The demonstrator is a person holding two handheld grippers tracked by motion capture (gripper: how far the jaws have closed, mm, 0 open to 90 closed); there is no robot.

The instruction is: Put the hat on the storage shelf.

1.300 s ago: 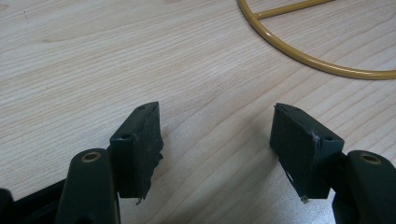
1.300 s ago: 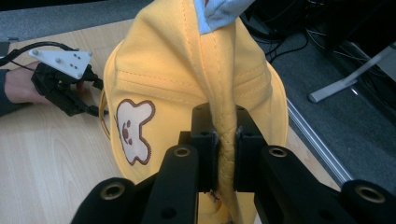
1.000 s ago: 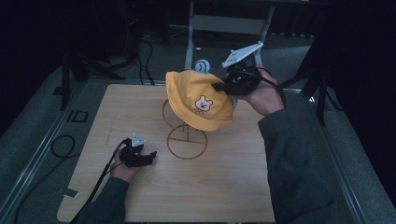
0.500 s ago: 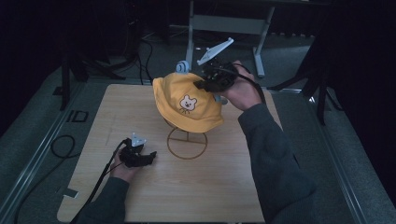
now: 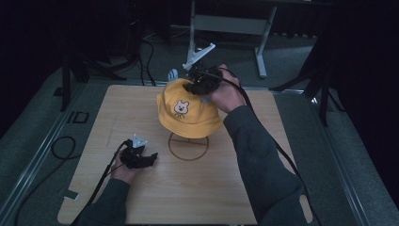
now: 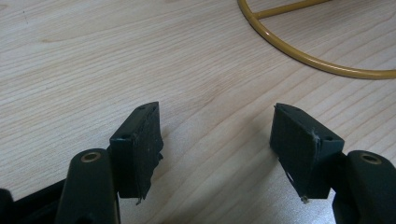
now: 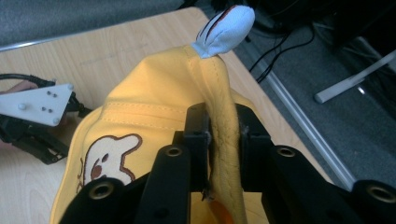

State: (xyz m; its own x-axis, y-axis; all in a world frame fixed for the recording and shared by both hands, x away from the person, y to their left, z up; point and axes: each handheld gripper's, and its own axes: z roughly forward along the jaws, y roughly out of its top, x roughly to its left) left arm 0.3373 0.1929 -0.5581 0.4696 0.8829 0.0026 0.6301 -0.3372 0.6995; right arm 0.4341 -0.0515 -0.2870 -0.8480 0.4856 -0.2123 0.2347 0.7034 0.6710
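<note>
A yellow bucket hat (image 5: pixel 188 110) with a bear face and a pale blue ear (image 7: pixel 226 30) hangs over a gold wire stand, whose ring base (image 5: pixel 188 147) lies on the wooden table (image 5: pixel 117 117). My right gripper (image 5: pixel 196 84) is at the hat's far top side. In the right gripper view, its pads (image 7: pixel 223 116) pinch a fold of the yellow hat (image 7: pixel 154 112). The jaws have just been opening a little, with the fold still pressed between them. My left gripper (image 5: pixel 149 159) rests on the table left of the ring, open and empty (image 6: pixel 217 135), with the gold ring (image 6: pixel 299 51) ahead.
A grey metal frame (image 5: pixel 226 23) stands on the floor beyond the table's far edge. Black cables (image 5: pixel 61 146) lie on the floor at left. The left gripper's cable (image 5: pixel 101 179) trails toward the near left corner.
The right hand has carried the hat leftward and slightly down, from right of the stand to over it. The left gripper has stayed put.
</note>
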